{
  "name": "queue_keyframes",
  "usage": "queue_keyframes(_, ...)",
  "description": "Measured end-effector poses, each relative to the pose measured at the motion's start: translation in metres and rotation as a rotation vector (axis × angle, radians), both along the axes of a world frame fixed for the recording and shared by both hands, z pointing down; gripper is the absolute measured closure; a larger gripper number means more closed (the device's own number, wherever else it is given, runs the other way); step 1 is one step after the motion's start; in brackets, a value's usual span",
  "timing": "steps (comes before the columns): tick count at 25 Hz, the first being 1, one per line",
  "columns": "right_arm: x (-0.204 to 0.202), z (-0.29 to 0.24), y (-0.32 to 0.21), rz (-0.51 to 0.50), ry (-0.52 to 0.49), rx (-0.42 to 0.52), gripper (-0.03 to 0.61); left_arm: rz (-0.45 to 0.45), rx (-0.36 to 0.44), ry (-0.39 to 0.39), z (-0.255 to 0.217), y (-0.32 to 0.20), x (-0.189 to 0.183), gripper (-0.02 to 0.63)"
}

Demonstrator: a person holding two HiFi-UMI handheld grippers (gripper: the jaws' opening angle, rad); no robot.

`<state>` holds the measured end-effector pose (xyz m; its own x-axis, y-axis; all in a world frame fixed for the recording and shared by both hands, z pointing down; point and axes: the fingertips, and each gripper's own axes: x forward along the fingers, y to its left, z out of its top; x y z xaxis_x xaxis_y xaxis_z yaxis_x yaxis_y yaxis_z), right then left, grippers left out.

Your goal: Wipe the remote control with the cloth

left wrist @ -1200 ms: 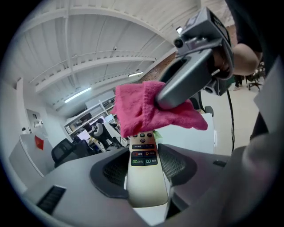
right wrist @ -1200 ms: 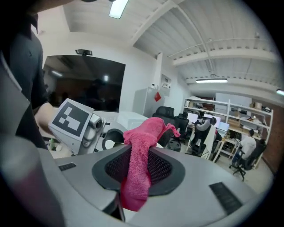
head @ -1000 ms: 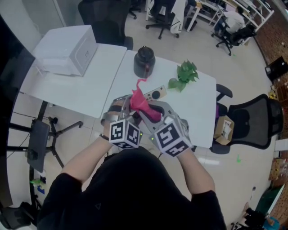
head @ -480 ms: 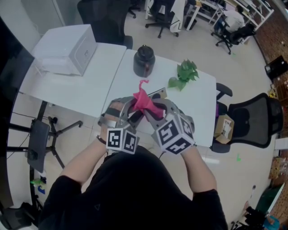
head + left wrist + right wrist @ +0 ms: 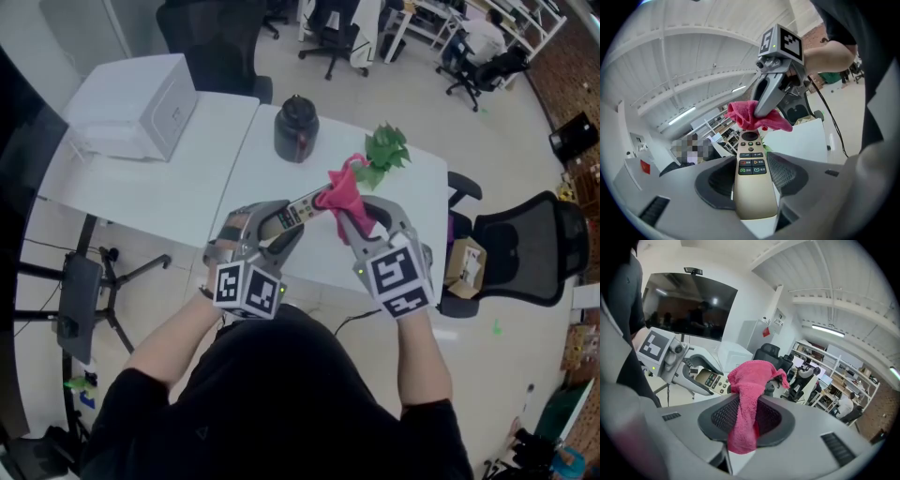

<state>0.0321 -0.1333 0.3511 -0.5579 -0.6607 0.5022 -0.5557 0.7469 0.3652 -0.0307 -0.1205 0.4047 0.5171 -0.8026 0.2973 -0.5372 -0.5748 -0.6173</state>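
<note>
Both tools were up off the table [image 5: 187, 202], held in the air in front of the person. The left gripper [image 5: 279, 225] had its jaws clamped on the remote control [image 5: 302, 206] at its lower end, and the remote pointed away toward 1 o'clock. The left gripper view showed the button face turned up to the camera. The right gripper [image 5: 352, 214] came in from 4 o'clock, its jaws pinched tight on the pink cloth [image 5: 342, 190]. One tail hung down between the pads and the bunched part stood out in front.

And there was the contact: the bunch sat on the far tip of the remote, at 12 o'clock from the round button, covering the top end. So the wiping looked to be under way, with the cloth at the very end of the face. The rows of buttons nearer the left jaws lay bare of cloth, and nothing showed whether they had been gone over. The stretch inside the left grip could not be reached without a regrip, and the back was out of sight, so plenty seemed left.

On the table below stood a dark pot [image 5: 295, 129] at 12 o'clock, a green plant [image 5: 384, 155] at 1 o'clock and a white box [image 5: 136, 103] at 10 o'clock.
</note>
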Motion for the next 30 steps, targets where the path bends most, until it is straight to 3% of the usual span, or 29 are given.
queue_keyframes(3, -0.021, -0.009, 0.016, -0.108, -0.021, 0.017, 0.485, -0.01, -0.022, 0.011, 0.002, -0.004, -0.002, 0.403)
queue_keyframes(7, -0.059, 0.003, 0.041, -0.232, 0.032, -0.02, 0.485, -0.006, -0.007, -0.023, 0.002, -0.005, 0.003, 0.403)
queue_keyframes(17, -0.087, 0.018, 0.059, -0.337, 0.129, -0.081, 0.485, 0.05, 0.053, -0.124, 0.004, 0.004, 0.01, 0.403)
queue_keyframes(23, -0.074, 0.024, 0.048, -0.295, 0.181, -0.089, 0.485, 0.075, 0.074, -0.121, 0.002, 0.009, 0.013, 0.403)
queue_keyframes(30, -0.038, 0.027, 0.029, -0.16, 0.114, -0.11, 0.485, 0.076, 0.065, -0.087, 0.002, 0.011, 0.011, 0.403)
